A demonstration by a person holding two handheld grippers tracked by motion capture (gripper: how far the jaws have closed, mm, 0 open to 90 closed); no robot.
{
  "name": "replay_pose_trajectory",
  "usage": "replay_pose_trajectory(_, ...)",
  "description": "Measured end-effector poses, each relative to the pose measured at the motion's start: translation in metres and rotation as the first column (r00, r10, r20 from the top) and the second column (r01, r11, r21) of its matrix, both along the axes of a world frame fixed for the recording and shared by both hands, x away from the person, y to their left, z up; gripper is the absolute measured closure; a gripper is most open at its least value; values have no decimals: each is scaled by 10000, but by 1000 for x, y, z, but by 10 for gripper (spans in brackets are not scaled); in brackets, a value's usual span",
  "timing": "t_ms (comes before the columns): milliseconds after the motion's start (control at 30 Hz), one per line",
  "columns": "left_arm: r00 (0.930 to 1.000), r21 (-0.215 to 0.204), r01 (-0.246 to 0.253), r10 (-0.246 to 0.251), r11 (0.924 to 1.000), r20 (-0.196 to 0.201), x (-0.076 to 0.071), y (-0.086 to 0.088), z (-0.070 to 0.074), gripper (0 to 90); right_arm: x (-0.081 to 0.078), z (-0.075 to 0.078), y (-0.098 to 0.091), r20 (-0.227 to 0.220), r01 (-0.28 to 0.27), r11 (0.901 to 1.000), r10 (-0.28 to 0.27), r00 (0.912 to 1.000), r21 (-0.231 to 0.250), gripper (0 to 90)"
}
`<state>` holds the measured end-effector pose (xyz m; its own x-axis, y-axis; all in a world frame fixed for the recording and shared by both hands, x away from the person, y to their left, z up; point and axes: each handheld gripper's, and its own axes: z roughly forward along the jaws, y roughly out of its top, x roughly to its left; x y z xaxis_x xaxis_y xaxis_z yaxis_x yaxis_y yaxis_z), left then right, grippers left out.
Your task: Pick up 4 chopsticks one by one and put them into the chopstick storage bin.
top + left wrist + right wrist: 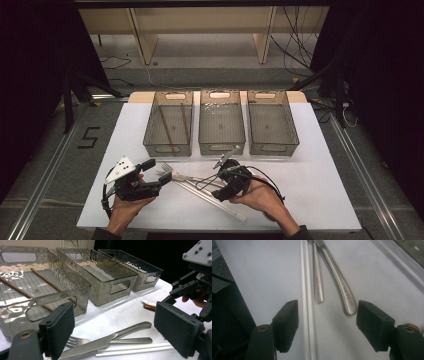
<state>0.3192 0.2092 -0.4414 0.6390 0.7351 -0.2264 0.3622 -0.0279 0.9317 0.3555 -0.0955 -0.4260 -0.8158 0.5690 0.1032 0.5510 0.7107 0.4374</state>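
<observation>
High view: we hold our left hand-held gripper and our right hand-held gripper low over the white worktop, both on the near side of the middle bin. Between the two lie a knife, a fork and two white chopsticks, all on the near side of that bin and apart from it.

Left gripper view: our left hand-held gripper is released, its pads wide, with the fork, the knife and the chopsticks lying flat between them, untouched. The middle bin stands beyond the cutlery, with one bin on either side of it; the one to its left holds two brown chopsticks.

Right gripper view: our right hand-held gripper is also released, grasping nothing. Its pads straddle the handle ends of the fork and the knife and the white chopsticks, none of which the pads touch. The chopsticks run closest to the left pad, and the knife handle ends just short of the right pad.
</observation>
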Motion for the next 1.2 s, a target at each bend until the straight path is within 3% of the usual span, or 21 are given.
replay_pose_trajectory(667,10000,-9,16,-16,10000,12,0,0,0,165,-12,-29,4,-578,-748,9879,674,9961,-1360,590)
replay_pose_trajectory(1200,10000,-7,30,-30,10000,16,0,0,0,165,-17,-33,10,-369,-1107,9667,1050,9938,-2305,791)
